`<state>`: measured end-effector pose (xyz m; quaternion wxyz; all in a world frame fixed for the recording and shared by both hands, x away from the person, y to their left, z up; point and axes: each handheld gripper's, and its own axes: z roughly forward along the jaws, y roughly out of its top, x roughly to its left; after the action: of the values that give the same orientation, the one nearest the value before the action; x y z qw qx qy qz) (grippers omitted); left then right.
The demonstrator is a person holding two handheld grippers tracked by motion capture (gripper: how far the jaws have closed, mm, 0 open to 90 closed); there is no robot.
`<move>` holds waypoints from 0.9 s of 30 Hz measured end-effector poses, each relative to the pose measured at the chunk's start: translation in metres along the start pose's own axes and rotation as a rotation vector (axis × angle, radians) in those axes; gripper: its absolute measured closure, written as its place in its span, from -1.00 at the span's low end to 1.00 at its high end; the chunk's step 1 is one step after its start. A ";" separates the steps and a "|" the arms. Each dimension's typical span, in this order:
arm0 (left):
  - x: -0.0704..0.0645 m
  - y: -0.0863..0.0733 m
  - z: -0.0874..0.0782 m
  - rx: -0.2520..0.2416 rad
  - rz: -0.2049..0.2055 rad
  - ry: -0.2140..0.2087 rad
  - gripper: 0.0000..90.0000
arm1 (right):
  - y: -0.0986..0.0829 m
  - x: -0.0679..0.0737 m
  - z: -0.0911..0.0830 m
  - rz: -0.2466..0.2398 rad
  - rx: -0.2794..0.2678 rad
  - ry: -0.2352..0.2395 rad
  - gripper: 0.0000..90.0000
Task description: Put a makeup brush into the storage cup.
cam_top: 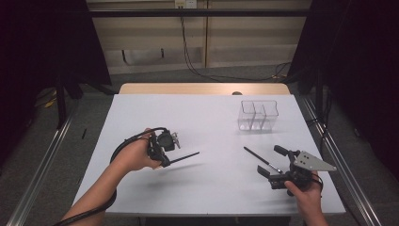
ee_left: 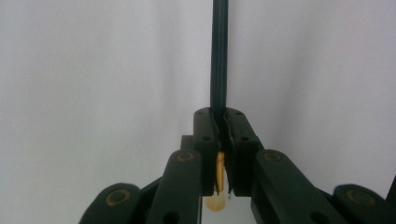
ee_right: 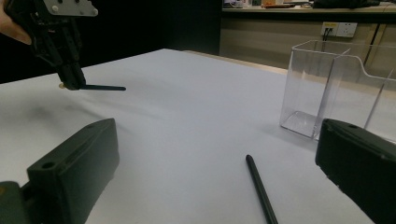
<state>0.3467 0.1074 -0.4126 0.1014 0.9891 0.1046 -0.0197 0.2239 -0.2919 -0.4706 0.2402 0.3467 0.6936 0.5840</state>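
My left gripper [cam_top: 165,161] hovers over the left half of the white table, shut on a thin black pen [cam_top: 186,157] that sticks out level to the right. In the left gripper view the jaws [ee_left: 220,116] clamp that pen [ee_left: 219,56], which runs straight ahead. A second black pen [cam_top: 256,155] lies flat on the table at the right. My right gripper [cam_top: 272,161] stands open at this pen's near end, one jaw on each side. In the right gripper view, the lying pen [ee_right: 259,186] sits between the wide-apart jaws [ee_right: 215,140], and the left gripper [ee_right: 72,84] hangs farther off.
A clear plastic holder [cam_top: 258,115] with compartments stands upright at the back right, beyond the lying pen; it looks empty [ee_right: 327,88]. The white table top [cam_top: 207,117] ends in a wooden strip at the far edge. Metal rails run along both sides.
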 end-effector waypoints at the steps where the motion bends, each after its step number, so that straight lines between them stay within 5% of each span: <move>1: -0.001 0.003 0.000 -0.002 0.006 0.002 0.88 | 0.000 0.000 0.000 -0.002 0.000 0.002 -1.00; 27: -0.015 0.057 0.002 -0.029 0.113 -0.025 0.87 | 0.005 -0.001 0.007 -0.008 0.024 0.019 -1.00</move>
<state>0.3439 0.0497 -0.4030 0.1180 0.9916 0.0475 -0.0246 0.2306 -0.2881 -0.4676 0.2317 0.3415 0.7042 0.5778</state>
